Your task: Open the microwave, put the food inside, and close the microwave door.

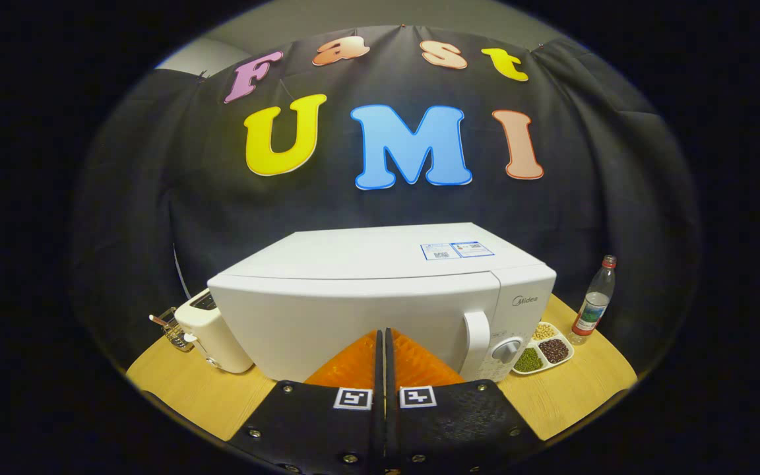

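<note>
The gripper (383, 336) is pointing at the microwave (380, 297), with its two fingers (353, 363) pressed together and nothing pinched between them. The tips are lying just in front of the lower middle of the door (347, 323); whether they are touching it cannot be told.

The microwave is sitting in the middle of the wooden worktop (571, 396), with its door closed. The door handle (477, 343) is standing upright at the door's right edge, just right of the fingertips, and a round knob (506, 349) is sitting on the control panel beside it. Two stickers (456, 250) are lying on the microwave's top, towards the far right.

To the left of the microwave, a pale toaster (212, 336) is standing close against its side, and a small glass holder (169, 325) with something sticking out of it is sitting further left. To the right, a divided dish (541, 349) is holding three kinds of beans in separate sections: pale ones far, dark ones right, green ones near. A clear bottle (594, 300) with a red cap is standing upright just beyond the dish. A black cloth wall (156, 198) is hanging behind everything.
</note>
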`<state>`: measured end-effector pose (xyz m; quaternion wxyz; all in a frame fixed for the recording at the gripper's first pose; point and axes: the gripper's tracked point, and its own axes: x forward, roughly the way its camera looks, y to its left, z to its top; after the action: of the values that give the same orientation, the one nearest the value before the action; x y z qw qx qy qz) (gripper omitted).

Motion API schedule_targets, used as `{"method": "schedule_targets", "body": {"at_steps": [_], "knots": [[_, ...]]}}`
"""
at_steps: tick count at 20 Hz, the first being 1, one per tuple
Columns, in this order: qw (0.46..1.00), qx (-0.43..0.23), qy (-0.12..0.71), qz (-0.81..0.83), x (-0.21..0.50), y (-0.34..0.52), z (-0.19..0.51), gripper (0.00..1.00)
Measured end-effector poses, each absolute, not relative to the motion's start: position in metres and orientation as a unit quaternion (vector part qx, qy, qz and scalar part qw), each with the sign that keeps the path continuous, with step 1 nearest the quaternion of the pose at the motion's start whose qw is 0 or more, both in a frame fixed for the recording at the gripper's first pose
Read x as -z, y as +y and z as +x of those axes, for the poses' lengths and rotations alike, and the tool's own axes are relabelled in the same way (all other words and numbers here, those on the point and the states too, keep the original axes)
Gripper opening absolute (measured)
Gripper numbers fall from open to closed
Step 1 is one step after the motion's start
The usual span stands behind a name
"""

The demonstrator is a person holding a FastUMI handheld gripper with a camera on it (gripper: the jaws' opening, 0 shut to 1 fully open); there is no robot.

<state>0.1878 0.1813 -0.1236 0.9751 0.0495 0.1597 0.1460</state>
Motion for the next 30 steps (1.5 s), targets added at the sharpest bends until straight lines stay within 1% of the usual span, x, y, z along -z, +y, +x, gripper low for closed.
{"method": "schedule_targets", "body": {"at_steps": [8,12,13,14,15,17,20,21,22,24,30], "knots": [[0.984,-0.132,0.109,0.044,0.074,0.147,0.098,0.01],[0.987,-0.123,0.091,0.043,0.068,0.127,0.052,0.01],[0.988,-0.119,0.089,0.042,0.068,0.124,0.041,0.06],[0.989,-0.113,0.085,0.041,0.067,0.119,0.032,0.09],[0.989,-0.111,0.083,0.042,0.066,0.116,0.024,0.09],[0.989,-0.116,0.081,0.046,0.066,0.116,0.005,0.17],[0.99,-0.107,0.078,0.052,0.067,0.108,-0.007,1.0],[0.99,-0.105,0.077,0.059,0.066,0.107,-0.012,0.97],[0.989,-0.104,0.079,0.066,0.065,0.107,-0.015,0.96],[0.99,-0.098,0.076,0.071,0.06,0.1,-0.017,0.97],[0.994,-0.081,0.034,0.063,0.03,0.086,-0.018,0.96]]}}
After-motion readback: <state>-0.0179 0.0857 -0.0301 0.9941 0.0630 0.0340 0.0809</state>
